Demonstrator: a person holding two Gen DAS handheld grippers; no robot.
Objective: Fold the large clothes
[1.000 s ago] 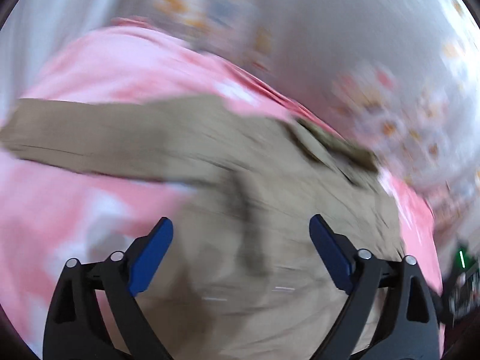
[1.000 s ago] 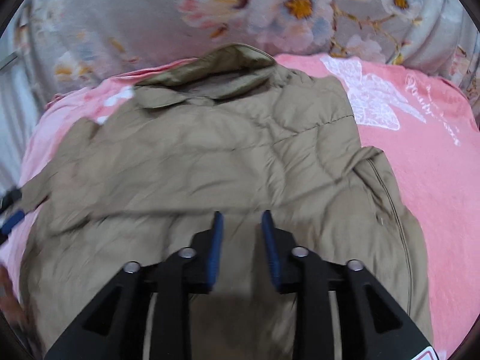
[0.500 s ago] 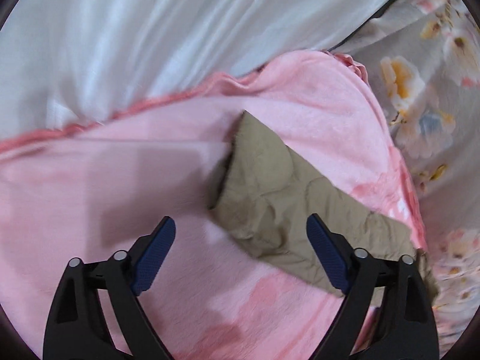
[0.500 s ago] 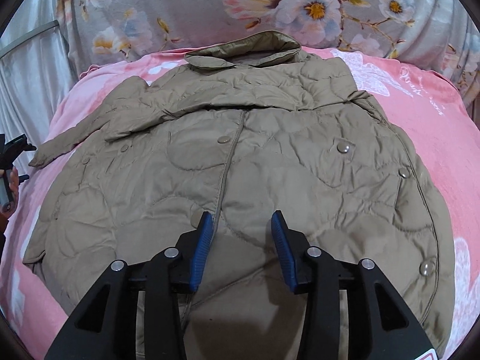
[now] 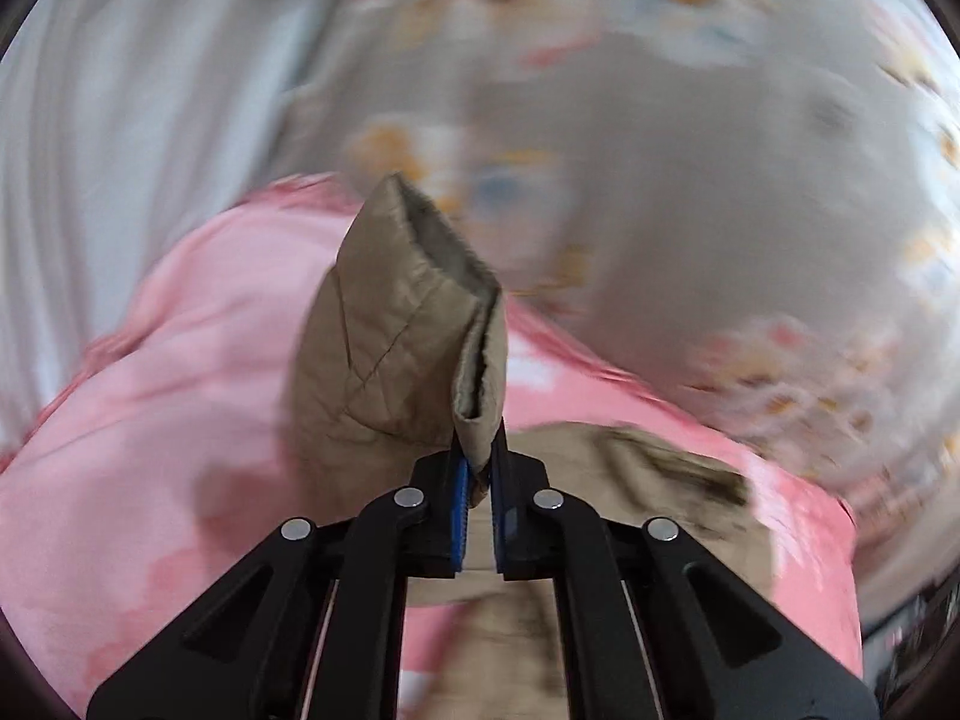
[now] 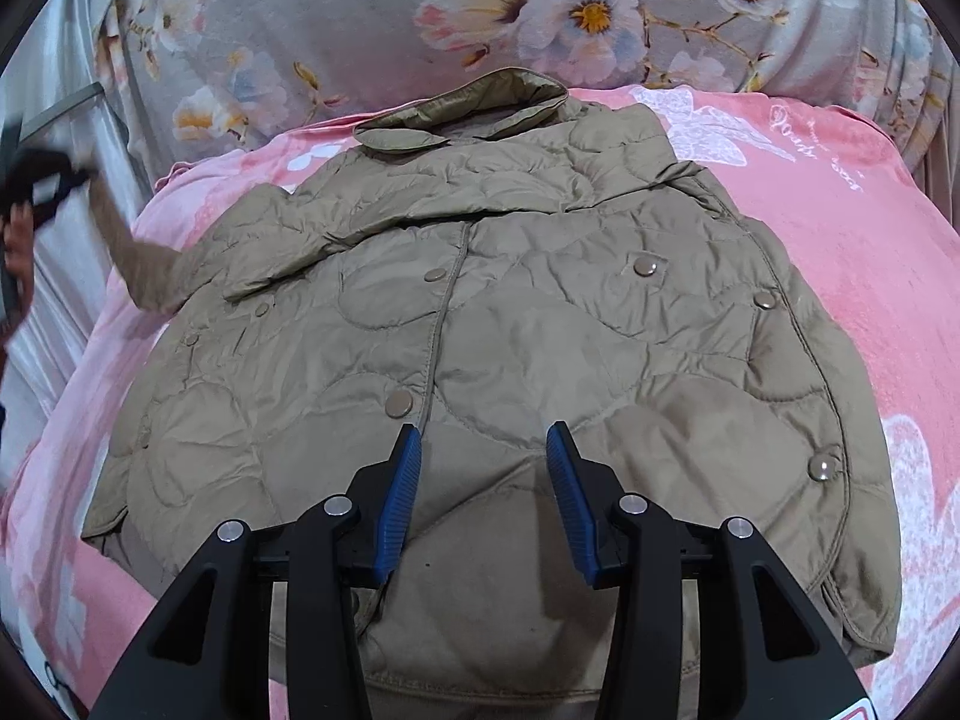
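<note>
At the bed's far left our left tool pinches the sleeve cuff, probably to fold it inward; our right tool hovers half-open, empty, over the jacket.

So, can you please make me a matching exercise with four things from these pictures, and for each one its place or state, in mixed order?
Things:
1. left claw
2. right claw
3. jacket collar
4. pink blanket

Places or states:
A. lies under the jacket
B. shut on the sleeve cuff
C. at the far end of the jacket, near the flowered cloth
D. open above the jacket front, holding nothing

Pairs: 1-B, 2-D, 3-C, 4-A
</note>
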